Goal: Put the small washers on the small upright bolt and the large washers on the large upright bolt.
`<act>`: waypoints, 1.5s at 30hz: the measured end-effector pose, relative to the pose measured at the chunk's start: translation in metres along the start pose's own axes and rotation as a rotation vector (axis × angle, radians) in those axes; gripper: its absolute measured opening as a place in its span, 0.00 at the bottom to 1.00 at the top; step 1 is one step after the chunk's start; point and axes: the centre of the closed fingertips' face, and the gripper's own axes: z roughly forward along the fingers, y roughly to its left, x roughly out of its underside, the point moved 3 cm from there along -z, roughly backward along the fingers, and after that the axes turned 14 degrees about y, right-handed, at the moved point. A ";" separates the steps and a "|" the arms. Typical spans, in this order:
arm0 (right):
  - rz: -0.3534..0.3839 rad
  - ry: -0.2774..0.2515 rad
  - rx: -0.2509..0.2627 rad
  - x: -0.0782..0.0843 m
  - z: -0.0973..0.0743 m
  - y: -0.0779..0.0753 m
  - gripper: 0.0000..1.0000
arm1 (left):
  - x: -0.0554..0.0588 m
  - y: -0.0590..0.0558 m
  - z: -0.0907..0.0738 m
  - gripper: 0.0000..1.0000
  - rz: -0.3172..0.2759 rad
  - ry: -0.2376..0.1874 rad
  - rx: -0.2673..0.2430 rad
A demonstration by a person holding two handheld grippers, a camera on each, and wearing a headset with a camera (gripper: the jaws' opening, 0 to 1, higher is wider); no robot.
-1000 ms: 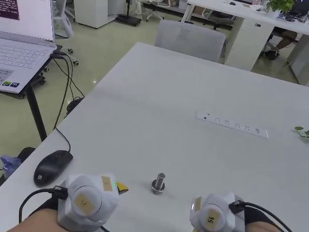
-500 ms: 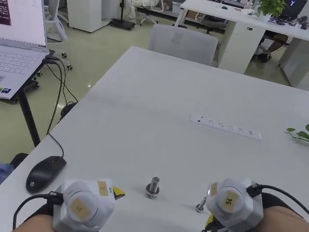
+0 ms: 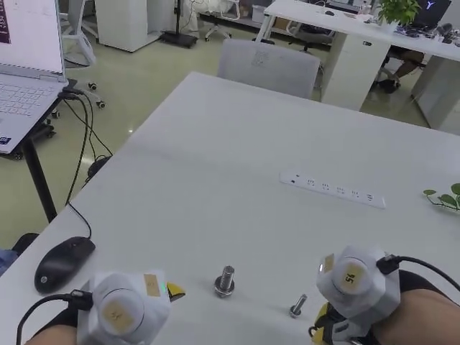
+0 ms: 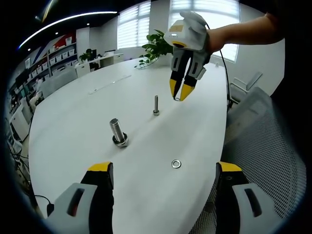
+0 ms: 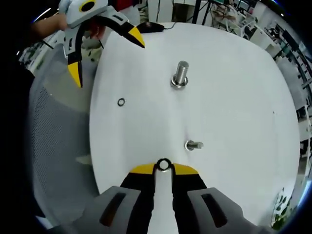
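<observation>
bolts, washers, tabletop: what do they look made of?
The large bolt and small bolt: bare metal, probably steel; grey sheen, threads visible on the large one. The loose washer and the washer pinched in the right gripper: thin silvery rings, likely metal too. The table: smooth matt white top, perhaps laminate; its core is hidden.

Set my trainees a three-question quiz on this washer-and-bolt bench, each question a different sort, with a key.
1. True or false: the left gripper is shut on a washer.
2. The right gripper grips: A) a washer, B) a bolt, C) nothing.
3. Which upright bolt stands nearer the right gripper?
Key: 1 false, its jaws stand wide open; 2 A; 3 the small bolt.
</observation>
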 end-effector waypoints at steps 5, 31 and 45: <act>0.009 -0.003 0.010 -0.002 -0.003 -0.011 0.13 | -0.001 0.000 0.000 0.86 0.001 -0.001 0.000; 0.030 -0.014 0.028 -0.020 0.001 -0.049 0.13 | 0.003 0.006 0.001 0.85 -0.013 0.010 -0.005; 0.018 0.000 0.012 -0.022 0.011 -0.048 0.13 | 0.004 0.007 0.002 0.85 -0.021 0.012 -0.005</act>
